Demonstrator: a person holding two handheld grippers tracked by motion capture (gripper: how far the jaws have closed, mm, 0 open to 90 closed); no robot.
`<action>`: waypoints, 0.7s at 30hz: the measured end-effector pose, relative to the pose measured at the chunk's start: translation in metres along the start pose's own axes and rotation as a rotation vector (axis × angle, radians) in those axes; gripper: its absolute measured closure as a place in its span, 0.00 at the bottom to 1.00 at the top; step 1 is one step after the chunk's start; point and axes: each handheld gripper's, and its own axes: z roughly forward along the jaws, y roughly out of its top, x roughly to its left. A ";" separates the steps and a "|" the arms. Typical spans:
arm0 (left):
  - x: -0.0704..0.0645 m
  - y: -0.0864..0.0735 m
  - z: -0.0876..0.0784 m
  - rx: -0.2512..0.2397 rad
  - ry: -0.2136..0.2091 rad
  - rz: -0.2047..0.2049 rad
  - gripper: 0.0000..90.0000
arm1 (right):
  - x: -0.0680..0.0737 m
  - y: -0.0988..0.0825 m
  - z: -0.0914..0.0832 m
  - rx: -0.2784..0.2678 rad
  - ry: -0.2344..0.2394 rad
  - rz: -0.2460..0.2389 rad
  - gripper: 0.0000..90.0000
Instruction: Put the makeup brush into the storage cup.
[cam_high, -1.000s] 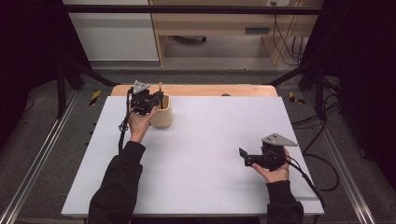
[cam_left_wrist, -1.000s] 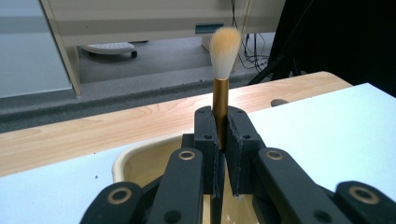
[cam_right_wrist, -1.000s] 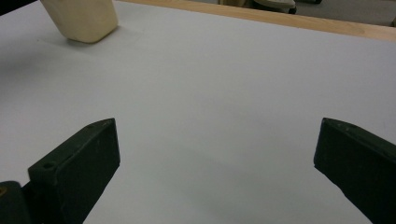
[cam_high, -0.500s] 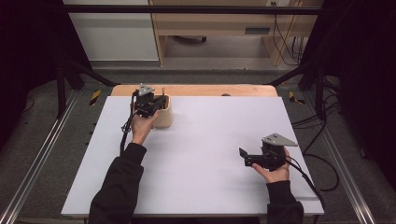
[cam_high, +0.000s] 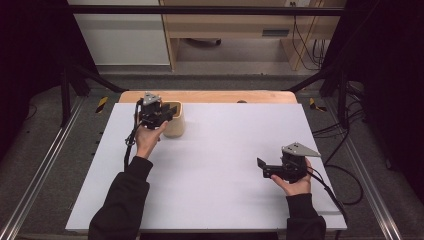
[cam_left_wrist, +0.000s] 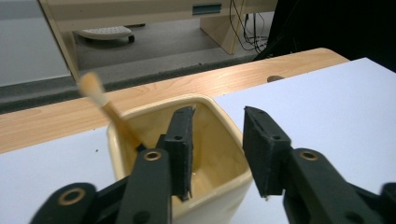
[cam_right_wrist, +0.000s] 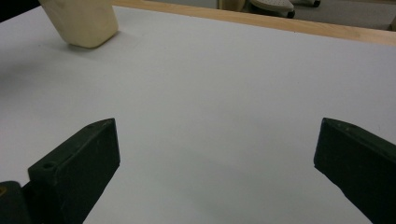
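A cream square cup (cam_high: 176, 125) stands at the far left of the white tabletop (cam_high: 215, 165). My left gripper (cam_high: 171, 110) hovers right over its mouth. In the left gripper view its jaws (cam_left_wrist: 218, 115) have just been opening and stand a little apart above the cup (cam_left_wrist: 215, 140), with nothing between them. A blurred wooden stick with a pale tip (cam_left_wrist: 100, 98) leans in the cup's left corner, free of the pads. My right gripper (cam_high: 261, 169) rests low at the right, wide open and empty (cam_right_wrist: 215, 135), pointing left toward the cup (cam_right_wrist: 84, 21).
A strip of bare wood (cam_high: 225, 96) runs along the table's far edge, with a small dark mark (cam_high: 241, 101) on it. Metal rails (cam_high: 40, 170) flank the table on both sides. Cables (cam_high: 345, 175) lie on the floor at the right.
The left hand has shifted slightly over the cup and its jaws have parted. The right hand and its gripper have kept still.
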 end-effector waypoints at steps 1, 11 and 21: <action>0.000 0.000 -0.003 -0.003 -0.003 0.001 0.67 | 0.000 0.000 0.000 -0.002 0.002 0.003 0.01; -0.015 -0.008 -0.048 -0.042 -0.065 0.030 0.50 | -0.001 0.002 -0.005 -0.019 0.004 0.006 0.01; -0.033 -0.036 -0.077 -0.029 -0.121 0.051 0.33 | -0.003 0.003 -0.009 -0.035 0.008 0.005 0.01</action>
